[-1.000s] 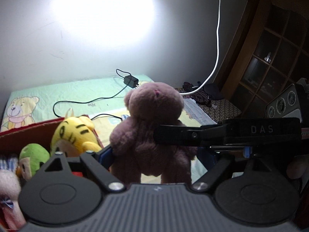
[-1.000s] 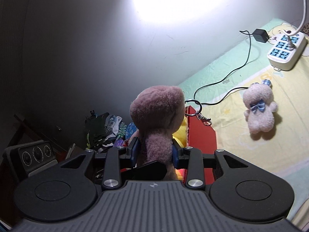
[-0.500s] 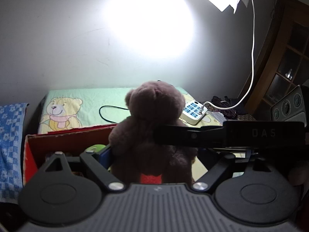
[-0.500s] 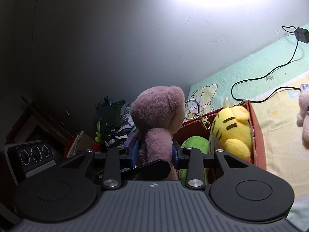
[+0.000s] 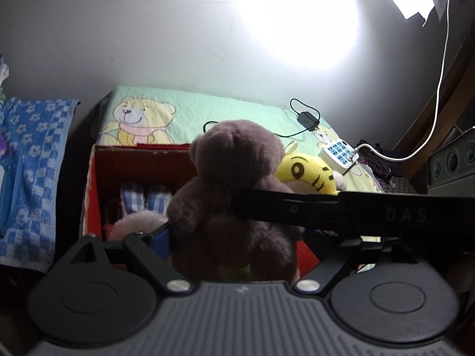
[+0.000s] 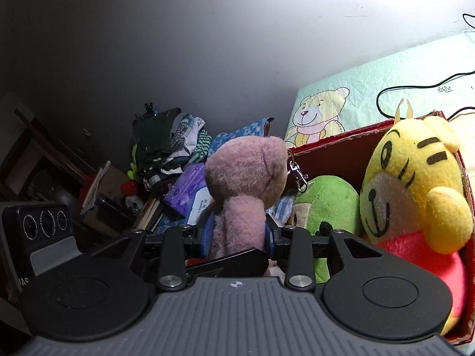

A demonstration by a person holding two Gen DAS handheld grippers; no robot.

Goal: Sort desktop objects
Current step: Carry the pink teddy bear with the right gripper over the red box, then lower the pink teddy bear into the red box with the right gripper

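Observation:
A mauve teddy bear (image 5: 234,160) hangs upright over an open red box (image 5: 139,148). My right gripper (image 6: 237,234) is shut on the bear's (image 6: 246,172) body, blue pads on both sides. My left gripper (image 5: 237,237) grips the same bear across its width, and the right gripper's black finger (image 5: 297,207) crosses in front. A keyring (image 6: 297,175) dangles from the bear's head. In the red box (image 6: 341,136) lie a yellow tiger plush (image 6: 415,184), a green plush (image 6: 332,198) and a pale plush with checked ears (image 5: 145,198).
A bear-print sheet (image 5: 184,109) covers the surface behind the box, with a white power strip (image 5: 338,149), a black charger (image 5: 308,118) and cables. A blue checked towel (image 5: 29,163) hangs at the left. Piled clothes and books (image 6: 166,148) lie beyond the box.
Both grippers have carried the bear leftward, from over the sheet to over the red box. The toys in the box now show close; the white teddy on the sheet has left view.

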